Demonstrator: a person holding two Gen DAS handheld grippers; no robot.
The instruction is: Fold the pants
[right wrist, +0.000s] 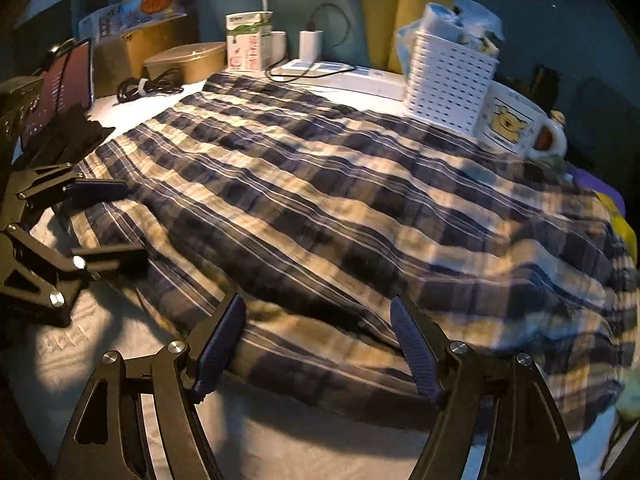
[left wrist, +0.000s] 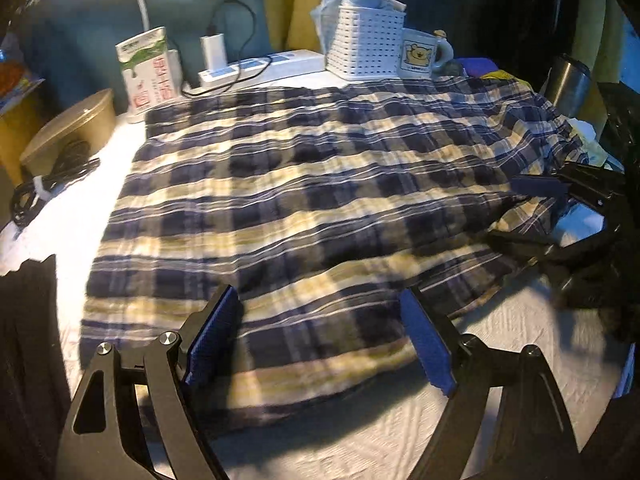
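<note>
Both grippers wide open over near edge of pants, nothing gripped.

Left gripper [left wrist: 320, 336] at near hem toward left end, jaws spread w/ cloth between pads but not pinched; prob. lined up to grab edge for a fold. Pants [left wrist: 320, 200] spread flat on white table [left wrist: 500, 344], long axis running left-right, far edge near carton [left wrist: 146, 68], basket [left wrist: 366, 42] & mug [left wrist: 420, 54]; right end rumpled, which end is waist can't tell. Right gripper [right wrist: 318, 344] same, open, empty, poised at near edge toward right end.

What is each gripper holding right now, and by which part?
Nothing. The left gripper and right gripper are both open at the near edge of the plaid pants.
</note>
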